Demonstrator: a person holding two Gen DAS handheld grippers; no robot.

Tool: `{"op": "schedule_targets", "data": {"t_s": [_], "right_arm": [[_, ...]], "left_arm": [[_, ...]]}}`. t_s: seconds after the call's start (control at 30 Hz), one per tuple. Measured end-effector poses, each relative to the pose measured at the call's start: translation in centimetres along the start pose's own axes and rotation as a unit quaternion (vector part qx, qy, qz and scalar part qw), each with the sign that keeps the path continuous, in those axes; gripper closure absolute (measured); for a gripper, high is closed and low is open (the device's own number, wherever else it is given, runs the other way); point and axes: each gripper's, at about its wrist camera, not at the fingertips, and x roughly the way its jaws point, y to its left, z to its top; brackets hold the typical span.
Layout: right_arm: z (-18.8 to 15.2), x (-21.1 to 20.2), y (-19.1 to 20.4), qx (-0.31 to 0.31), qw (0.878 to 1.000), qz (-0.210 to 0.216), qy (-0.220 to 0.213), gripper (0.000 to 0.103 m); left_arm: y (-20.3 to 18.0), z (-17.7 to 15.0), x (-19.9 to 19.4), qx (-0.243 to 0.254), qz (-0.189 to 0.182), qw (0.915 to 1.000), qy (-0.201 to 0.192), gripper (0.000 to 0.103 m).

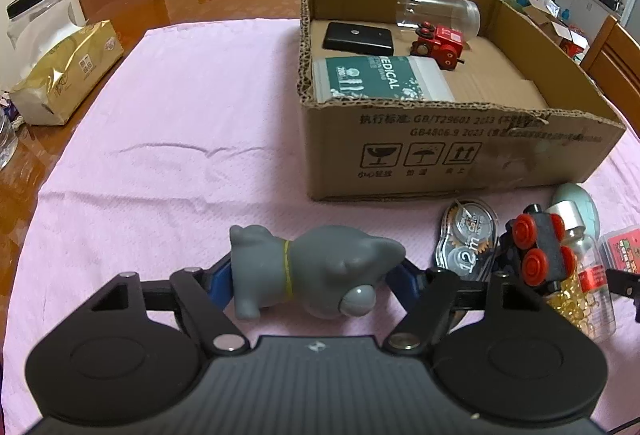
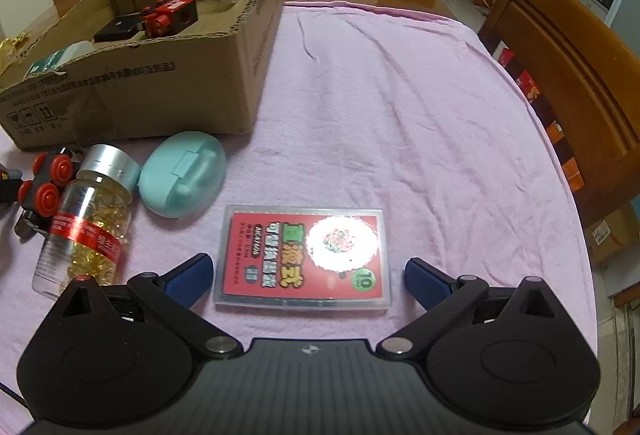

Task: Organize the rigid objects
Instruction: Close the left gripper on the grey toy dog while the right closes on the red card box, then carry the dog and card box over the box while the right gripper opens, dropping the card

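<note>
My left gripper [image 1: 310,281] is shut on a grey cat figurine [image 1: 316,267], held sideways between the blue pads, in front of the cardboard box [image 1: 460,151]. My right gripper [image 2: 308,275] is open, its blue fingers on either side of a clear plastic case with a red label [image 2: 304,259] lying flat on the pink cloth. The box [image 2: 160,83] holds a black case [image 1: 358,38], a green medical box [image 1: 380,79], a red toy robot [image 1: 440,45] and a clear cylinder [image 1: 438,13].
On the cloth by the box lie a black toy with red wheels [image 1: 540,251], a pill bottle with a silver cap [image 2: 88,215], a teal oval case [image 2: 182,173] and a correction tape [image 1: 468,235]. A gold packet [image 1: 64,71] and wooden chairs [image 2: 572,75] stand around.
</note>
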Motion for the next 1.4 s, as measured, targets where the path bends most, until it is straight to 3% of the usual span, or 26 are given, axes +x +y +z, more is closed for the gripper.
{"op": "schedule_targets", "data": {"t_s": [0.23,0.6,1.0,1.4], "right_arm": [[0.5,-0.1,0.7,-0.017,1.000,0.017,-0.007,0.009],[1.0,0.1,0.6,-0.021,1.000,0.021,-0.002,0.011],[1.6,-1.8,0.3,-0.036,0.999,0.038,-0.008,0.011],[4.6,-6.1,0.6,-0.098,0.992,0.073,-0.023,0.011]], "left_arm": [[0.0,0.0,0.0,0.001,0.000,1.0000,0.002,0.030],[0.1,0.3,-0.1,0.007,-0.007,0.9999,0.008,0.031],[0.3,1.6,-2.4,0.052,-0.028,0.9982,0.010,0.031],[-0.9,4.2,-7.1,0.122,-0.074,0.9897,0.016,0.031]]}}
